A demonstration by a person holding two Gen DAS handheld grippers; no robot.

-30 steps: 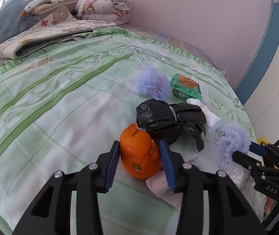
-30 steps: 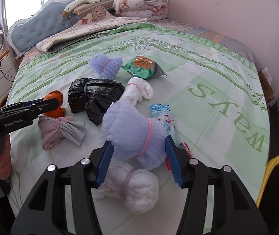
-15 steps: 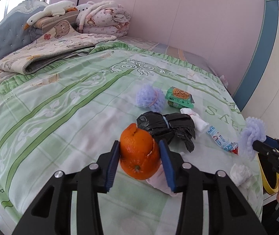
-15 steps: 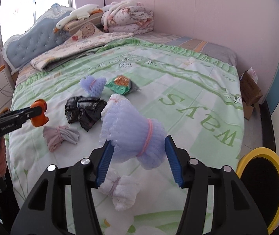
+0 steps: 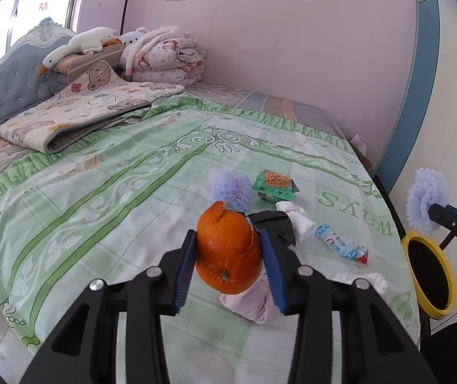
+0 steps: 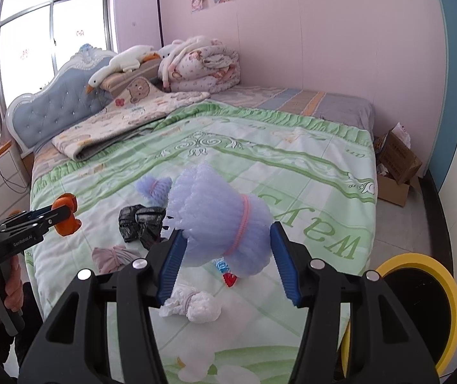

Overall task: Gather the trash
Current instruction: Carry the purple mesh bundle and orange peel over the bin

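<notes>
In hand: left gripper point(image 5: 230, 267) jaws clamped on orange peel point(image 5: 228, 252); right gripper point(image 6: 228, 264) clamped on purple foam net point(image 6: 218, 220), both above the bed's point(image 5: 100, 198) foot edge.
Deposited: none visible; yellow-rimmed bin point(image 6: 420, 297) beside the foot corner.
Outstanding on the bed: black bag point(image 6: 142, 224), snack packet point(image 5: 274, 185), second foam net point(image 5: 231, 188), tied bundles.

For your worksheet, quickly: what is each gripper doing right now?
Left gripper: closed on the orange peel.
Right gripper: closed on the purple foam net.

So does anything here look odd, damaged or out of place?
Litter is scattered over the green bedspread: a black bag, snack packet, candy wrapper, tied bundles. The orange in the left gripper has torn, lifted peel at its top. Nothing spilled.
</notes>
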